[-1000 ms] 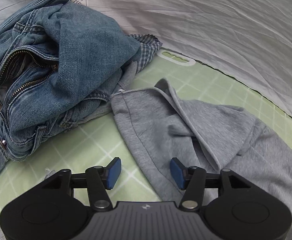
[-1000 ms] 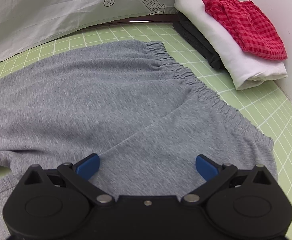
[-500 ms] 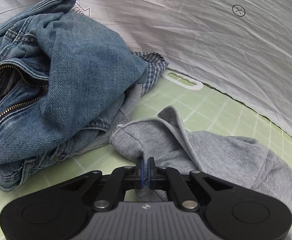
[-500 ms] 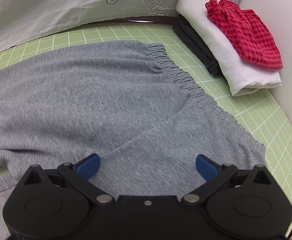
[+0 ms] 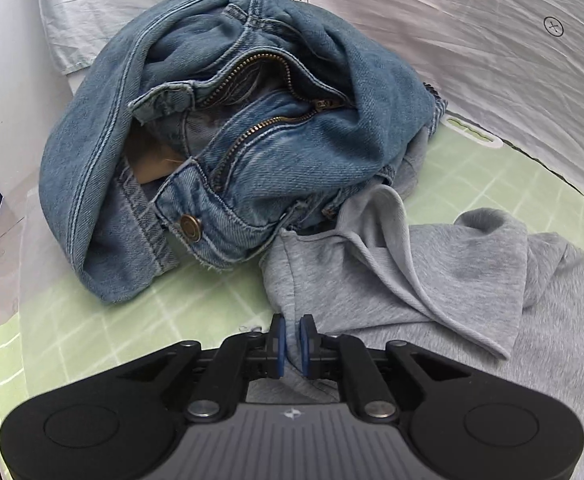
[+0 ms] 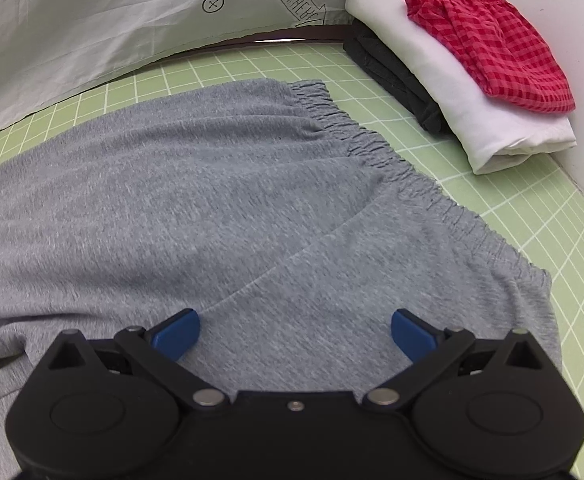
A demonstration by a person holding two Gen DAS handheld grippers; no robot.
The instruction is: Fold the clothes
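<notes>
Grey sweatpants (image 6: 212,200) lie spread on the green grid mat (image 6: 511,192), their elastic waistband (image 6: 375,148) toward the right. In the left wrist view the rumpled leg end (image 5: 411,272) lies next to a heap of blue jeans (image 5: 252,140). My left gripper (image 5: 292,340) has a strip of the grey hem pinched between its blue pads, and its jaws are opening slightly. My right gripper (image 6: 293,332) hovers open just above the flat grey cloth near the waistband, nothing between its fingers.
At the far right stands a folded stack: red checked cloth (image 6: 491,48) on a white piece (image 6: 471,120) over a dark one (image 6: 391,76). A crumpled white sheet (image 5: 491,40) borders the mat's back. The table's edge runs along the left (image 5: 8,240).
The left gripper went from open to closed on the grey hem, then moved left toward the jeans, dragging the cloth along. The right gripper stayed where it was, open.
</notes>
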